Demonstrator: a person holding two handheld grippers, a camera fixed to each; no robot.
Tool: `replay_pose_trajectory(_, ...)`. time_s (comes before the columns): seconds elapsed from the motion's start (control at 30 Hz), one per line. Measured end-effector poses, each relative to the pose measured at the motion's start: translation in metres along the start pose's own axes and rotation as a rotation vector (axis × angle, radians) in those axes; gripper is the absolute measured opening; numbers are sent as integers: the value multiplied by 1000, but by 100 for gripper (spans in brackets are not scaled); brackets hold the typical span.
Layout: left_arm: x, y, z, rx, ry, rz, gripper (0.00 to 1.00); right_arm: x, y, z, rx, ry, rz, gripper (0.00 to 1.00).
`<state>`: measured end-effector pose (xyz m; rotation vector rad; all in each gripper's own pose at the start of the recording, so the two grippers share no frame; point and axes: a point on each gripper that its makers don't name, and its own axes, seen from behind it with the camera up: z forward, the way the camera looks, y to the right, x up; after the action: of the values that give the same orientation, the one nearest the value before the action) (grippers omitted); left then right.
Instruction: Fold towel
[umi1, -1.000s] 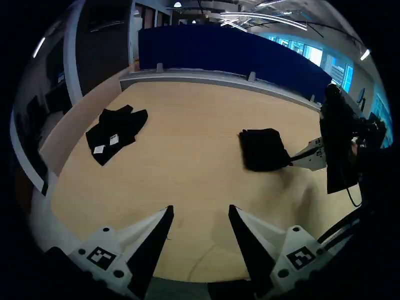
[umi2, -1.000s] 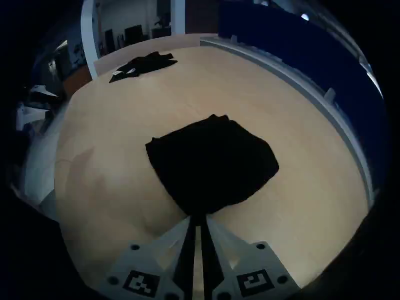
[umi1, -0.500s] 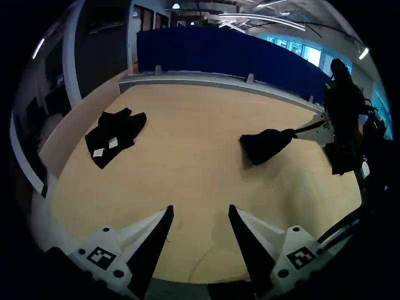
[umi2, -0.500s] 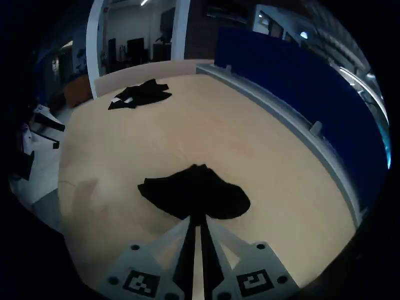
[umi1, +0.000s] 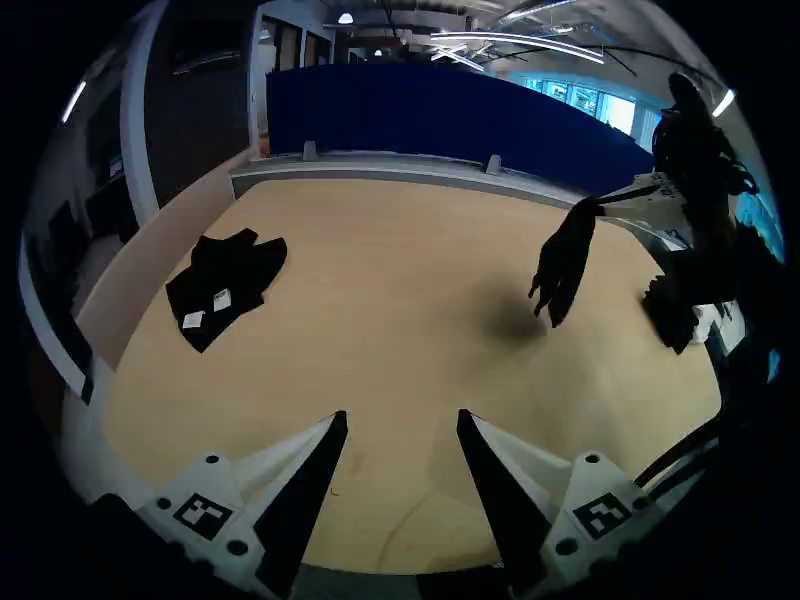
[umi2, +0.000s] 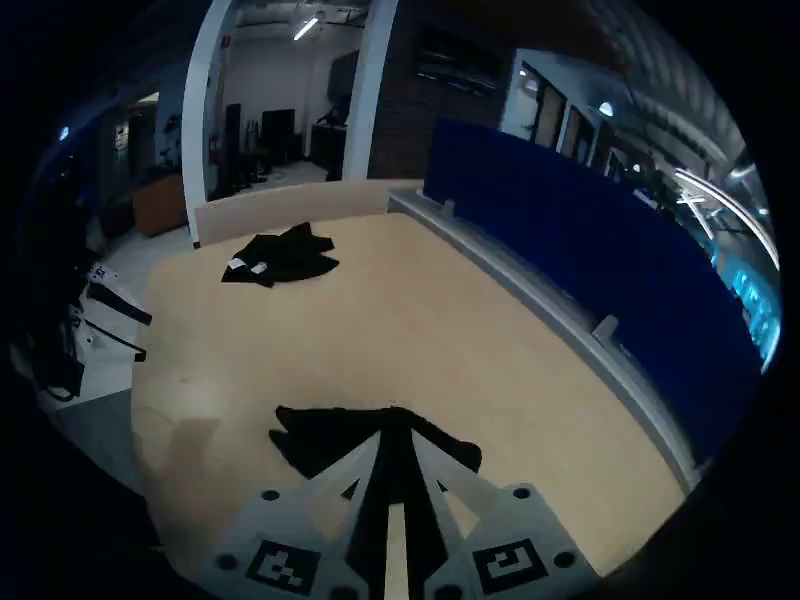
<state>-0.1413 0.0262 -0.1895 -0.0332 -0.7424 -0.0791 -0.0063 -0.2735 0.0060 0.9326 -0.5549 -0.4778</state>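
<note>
Right gripper (umi2: 397, 445) is pinched tight on the black towel (umi1: 562, 262) dangling over the table (umi1: 380, 280), left gripper (umi1: 398, 425) wide open, empty.

This is an open-plan office, with a broad pale wood desk (umi1: 400, 250) edged on its far side by a blue partition screen (umi1: 430, 110), long ceiling strip lights (umi1: 520, 38), and bright windows (umi1: 610, 105) far right.

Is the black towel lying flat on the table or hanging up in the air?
Hanging. The right gripper pinches the towel at its top; it dangles above the table, shadow underneath.
</note>
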Motion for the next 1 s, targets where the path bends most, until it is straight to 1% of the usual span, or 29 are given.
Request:
replay_pose_trajectory(0.27, 12, 10, 4, -25, 11, 20, 81, 5, 24, -27, -41, 16, 13, 6)
replay_pose_trajectory(0.5, 24, 24, 8, -52, 14, 42, 81, -1, 62, -60, -99, 22, 35, 6)
replay_pose_trajectory(0.7, 34, 35, 12, -66, 17, 54, 81, -17, 104, -93, -156, 9, 60, 6)
replay_pose_trajectory(0.83, 40, 43, 14, -74, 18, 51, 81, -36, 133, -117, -198, -6, 77, 6)
replay_pose_trajectory(1.0, 43, 49, 17, -75, 14, 48, 81, -60, 167, -144, -243, -25, 104, 6)
